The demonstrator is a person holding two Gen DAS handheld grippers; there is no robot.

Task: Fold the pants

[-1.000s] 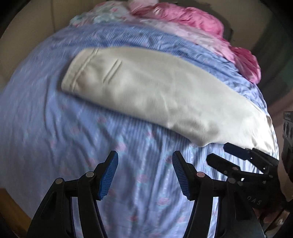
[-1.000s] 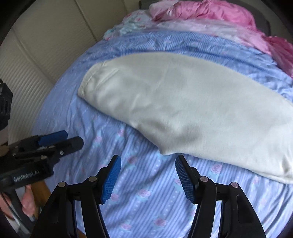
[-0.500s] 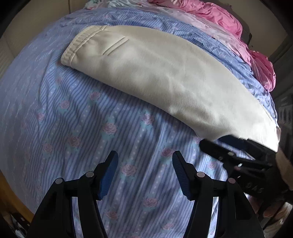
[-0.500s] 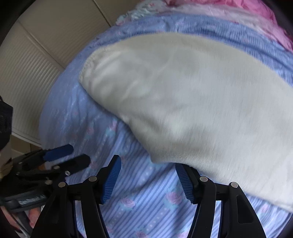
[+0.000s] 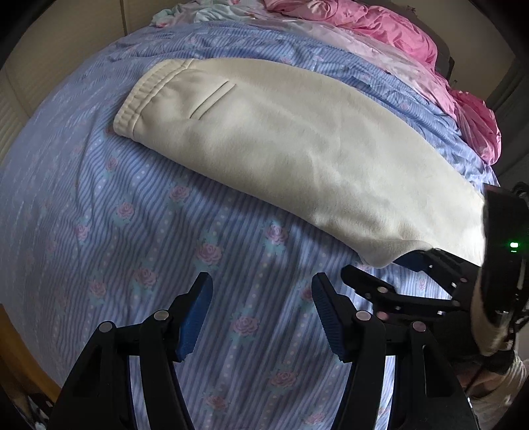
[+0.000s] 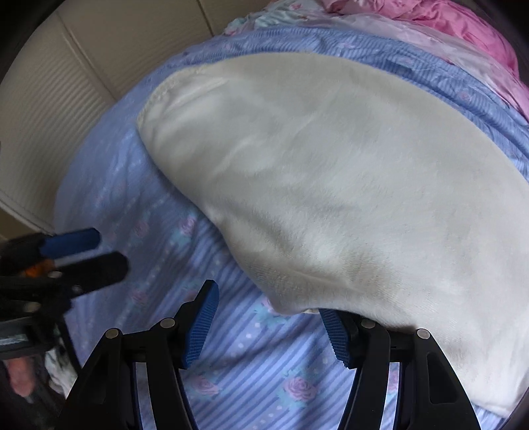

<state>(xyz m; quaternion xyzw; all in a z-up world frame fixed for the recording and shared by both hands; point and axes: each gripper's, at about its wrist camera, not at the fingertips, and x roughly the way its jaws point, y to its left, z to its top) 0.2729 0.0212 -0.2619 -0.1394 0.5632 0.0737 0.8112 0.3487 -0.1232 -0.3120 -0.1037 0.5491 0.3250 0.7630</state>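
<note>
Now our right gripper (image 6: 267, 325) has dropped to the near edge of the cream pants (image 6: 330, 185) lying halved lengthwise on the bed (image 5: 132, 231), both grippers open and empty, left gripper (image 5: 261, 317) hovering; grab next.

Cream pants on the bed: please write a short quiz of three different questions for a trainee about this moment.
1. True or false: the cream pants lie on the blue striped sheet.
2. Which gripper has a finger slid under the pants' near corner? A) left gripper B) right gripper
3. What colour is the bedding bunched at the far side?

Key: 1 true. 2 B; in the right wrist view one of its fingers is under the corner, jaws apart, while the left gripper hangs open over bare sheet. 3 pink.
</note>
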